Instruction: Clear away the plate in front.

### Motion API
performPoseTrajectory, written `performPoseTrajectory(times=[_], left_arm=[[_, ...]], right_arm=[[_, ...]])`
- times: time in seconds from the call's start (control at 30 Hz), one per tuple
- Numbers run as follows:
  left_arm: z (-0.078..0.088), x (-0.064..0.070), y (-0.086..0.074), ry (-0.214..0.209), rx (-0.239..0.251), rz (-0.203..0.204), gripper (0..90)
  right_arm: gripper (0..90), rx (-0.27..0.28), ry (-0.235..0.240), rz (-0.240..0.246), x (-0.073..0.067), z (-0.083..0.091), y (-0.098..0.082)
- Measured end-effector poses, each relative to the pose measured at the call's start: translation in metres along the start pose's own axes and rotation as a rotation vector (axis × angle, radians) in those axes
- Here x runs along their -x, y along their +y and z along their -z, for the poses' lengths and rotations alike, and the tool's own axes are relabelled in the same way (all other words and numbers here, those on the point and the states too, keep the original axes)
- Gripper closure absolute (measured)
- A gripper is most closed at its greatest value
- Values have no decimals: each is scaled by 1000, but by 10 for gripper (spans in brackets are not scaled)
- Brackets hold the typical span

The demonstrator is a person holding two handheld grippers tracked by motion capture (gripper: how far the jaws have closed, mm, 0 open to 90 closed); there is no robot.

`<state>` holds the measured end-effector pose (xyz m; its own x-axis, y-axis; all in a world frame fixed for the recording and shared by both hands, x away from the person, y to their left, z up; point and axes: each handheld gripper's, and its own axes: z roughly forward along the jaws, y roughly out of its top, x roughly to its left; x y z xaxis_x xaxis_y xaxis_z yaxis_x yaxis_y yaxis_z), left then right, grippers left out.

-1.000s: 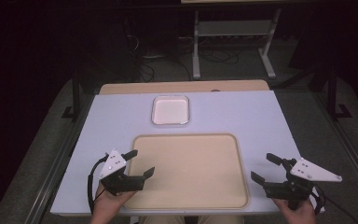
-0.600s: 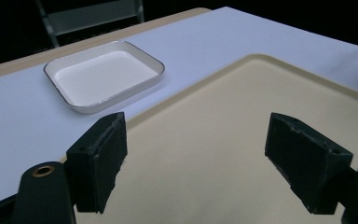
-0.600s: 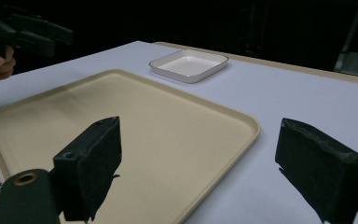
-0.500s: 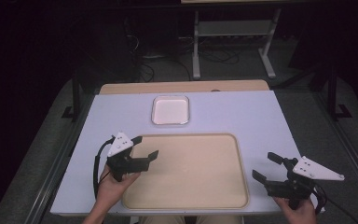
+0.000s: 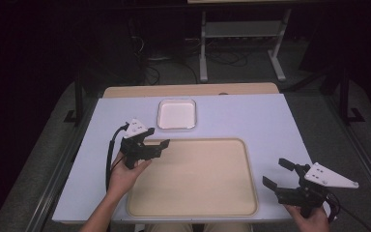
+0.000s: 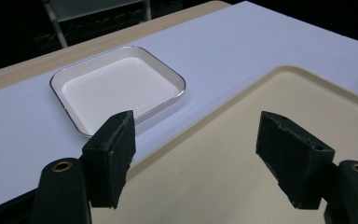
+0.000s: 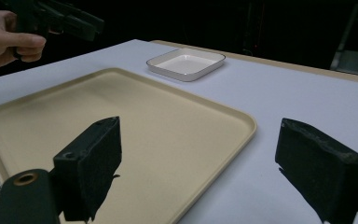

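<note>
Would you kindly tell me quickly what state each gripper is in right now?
Left gripper: open, holding nothing; its fingers have just been closing somewhat, nothing between them.
Right gripper: open, holding nothing.

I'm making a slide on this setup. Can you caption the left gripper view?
Left gripper, jaws open and empty, above the beige tray's corner, facing the white dish.

Two black fingers (image 6: 109,156) stand apart with nothing between them. Just beyond the left one sits a white dish (image 6: 116,86) on the tabletop (image 6: 261,37); under and ahead of the right one lies a beige tray (image 6: 242,154).
</note>
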<state>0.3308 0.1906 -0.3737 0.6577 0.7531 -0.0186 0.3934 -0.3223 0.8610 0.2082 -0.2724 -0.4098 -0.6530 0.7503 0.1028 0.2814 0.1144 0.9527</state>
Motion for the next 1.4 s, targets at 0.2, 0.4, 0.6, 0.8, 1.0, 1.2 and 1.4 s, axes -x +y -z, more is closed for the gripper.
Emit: performPoseTrajectory(times=[0.2,0.4,0.6,0.8,1.0,1.2,1.4], left_arm=[[-11,-11,7,21,-16,19,290],[-23,-22,22,36,-24,30,301],[-36,-32,42,57,-45,23,315],[-46,-45,61,73,-39,50,334],[-62,-66,70,105,-60,118,345],[-81,-90,67,109,-92,256,389],[-96,-115,51,94,-131,499,423]], right_arm=[[134,0,-6,8,-1,1,0],[135,0,-6,7,0,1,0],[134,0,-3,0,0,1,0],[135,5,-4,3,0,2,0],[135,5,-3,2,0,2,0],[135,18,-7,-10,3,5,0],[138,19,-11,-4,2,7,0]])
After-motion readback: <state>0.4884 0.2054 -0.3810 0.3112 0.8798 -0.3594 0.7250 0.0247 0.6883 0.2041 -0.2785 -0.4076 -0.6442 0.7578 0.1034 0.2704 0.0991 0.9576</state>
